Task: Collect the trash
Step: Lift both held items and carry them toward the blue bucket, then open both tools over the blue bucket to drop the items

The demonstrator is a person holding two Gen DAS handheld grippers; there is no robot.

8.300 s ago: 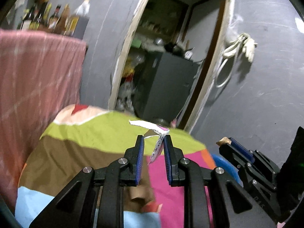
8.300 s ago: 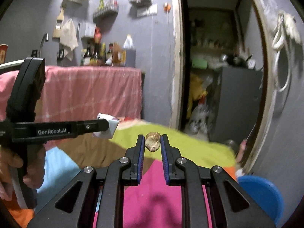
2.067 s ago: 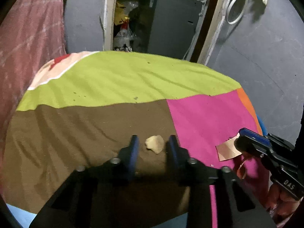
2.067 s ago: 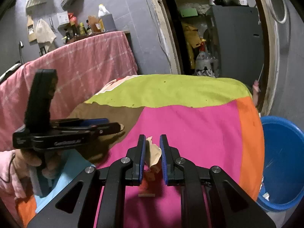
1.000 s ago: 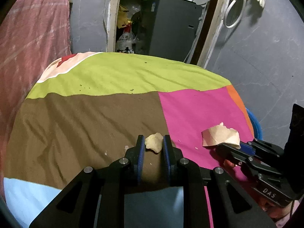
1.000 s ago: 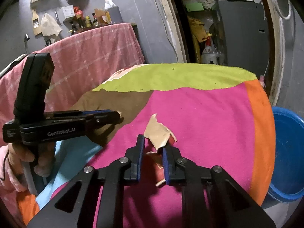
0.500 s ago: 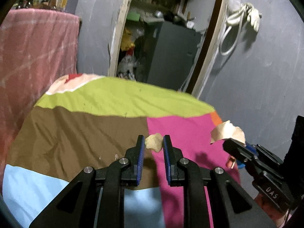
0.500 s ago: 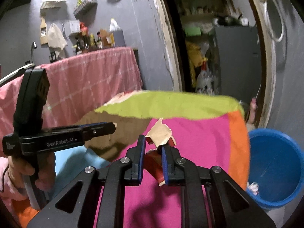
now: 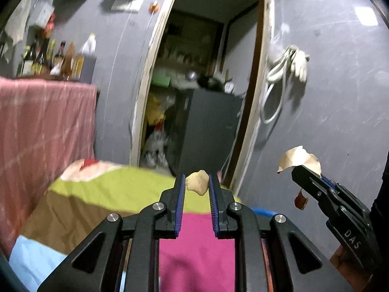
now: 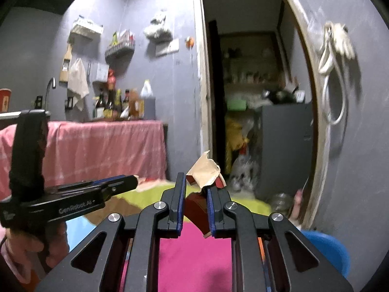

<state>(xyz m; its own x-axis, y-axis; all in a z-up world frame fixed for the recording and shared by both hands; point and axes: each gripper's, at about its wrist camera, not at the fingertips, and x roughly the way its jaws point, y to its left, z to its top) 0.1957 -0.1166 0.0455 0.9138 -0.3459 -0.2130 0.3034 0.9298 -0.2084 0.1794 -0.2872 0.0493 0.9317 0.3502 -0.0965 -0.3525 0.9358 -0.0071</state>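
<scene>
Left tongs [image 9: 195, 186] grip a pale lump [image 9: 197, 182] between closed pads; right tongs [image 10: 195, 194] pinch a torn paper scrap [image 10: 204, 170], a reddish piece hanging below. Both are raised above the patchwork table [image 9: 197, 243]. Blue bin [image 10: 325, 248] sits low at right, beside the table. Step in hand, by judgement: carrying trash to the bin. Next move calls for swinging each load over the bin's mouth before releasing.
</scene>
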